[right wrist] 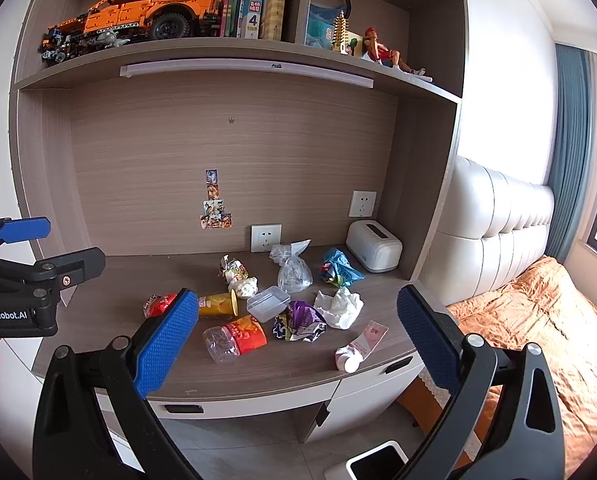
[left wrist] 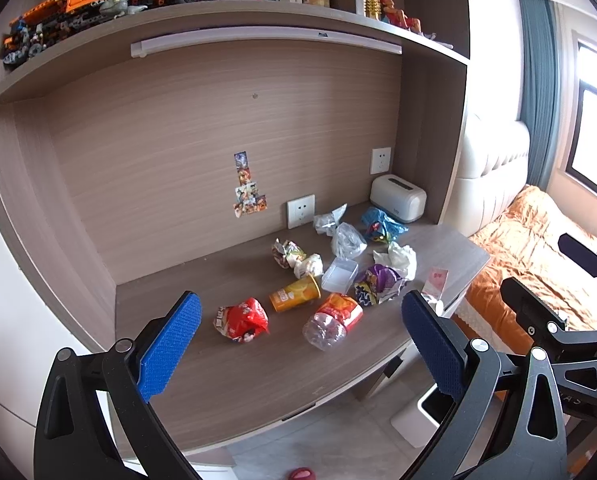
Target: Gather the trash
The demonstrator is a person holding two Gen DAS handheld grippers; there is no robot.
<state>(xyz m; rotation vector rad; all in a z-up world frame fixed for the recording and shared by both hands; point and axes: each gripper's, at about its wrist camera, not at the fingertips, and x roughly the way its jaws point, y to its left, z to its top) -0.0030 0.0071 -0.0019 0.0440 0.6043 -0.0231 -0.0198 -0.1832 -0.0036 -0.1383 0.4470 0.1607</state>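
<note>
Several pieces of trash lie on the wooden desk [left wrist: 234,384]: a red wrapper [left wrist: 242,320], an orange cup [left wrist: 294,294], a crushed plastic bottle [left wrist: 332,322], a purple wrapper [left wrist: 378,284], a clear box [left wrist: 339,276], white tissue [left wrist: 396,258], a blue bag [left wrist: 382,226] and a pink tube [right wrist: 362,346]. My left gripper [left wrist: 298,316] is open and empty, held above the desk's front. My right gripper [right wrist: 298,312] is open and empty, back from the desk's front edge. A white bin [right wrist: 372,464] stands on the floor below.
A white toaster-like box [right wrist: 374,246] sits at the desk's back right. Wall sockets [right wrist: 265,237] are on the back panel. A shelf [right wrist: 234,56] above holds an orange toy truck, books and figurines. A bed [right wrist: 538,320] is to the right. Drawers [right wrist: 258,400] sit under the desk.
</note>
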